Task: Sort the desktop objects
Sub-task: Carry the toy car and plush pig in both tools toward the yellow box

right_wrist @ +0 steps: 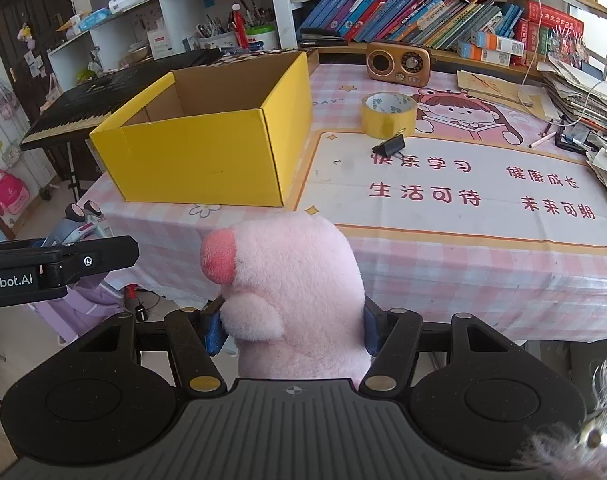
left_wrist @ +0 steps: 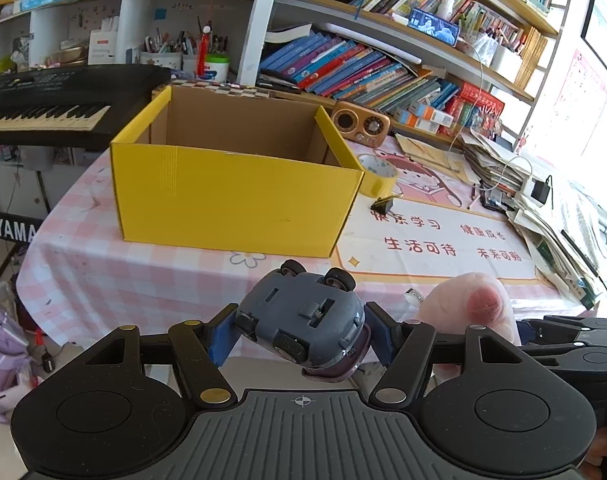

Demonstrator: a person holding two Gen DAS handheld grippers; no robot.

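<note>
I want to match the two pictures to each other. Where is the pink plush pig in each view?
Left wrist view: the pink plush pig shows at lower right, beside the toy car.
Right wrist view: the pig fills the lower centre, clamped in the right gripper.
Shared landmark: the yellow box, open on the table.

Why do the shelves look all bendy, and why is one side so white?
Left wrist view: the fisheye lens curves the bookshelves, and daylight washes out the right edge past the paper stacks. Right wrist view: the yellow box stays sharp, but the fluffy thing in the bottom corner is blurred.
</note>
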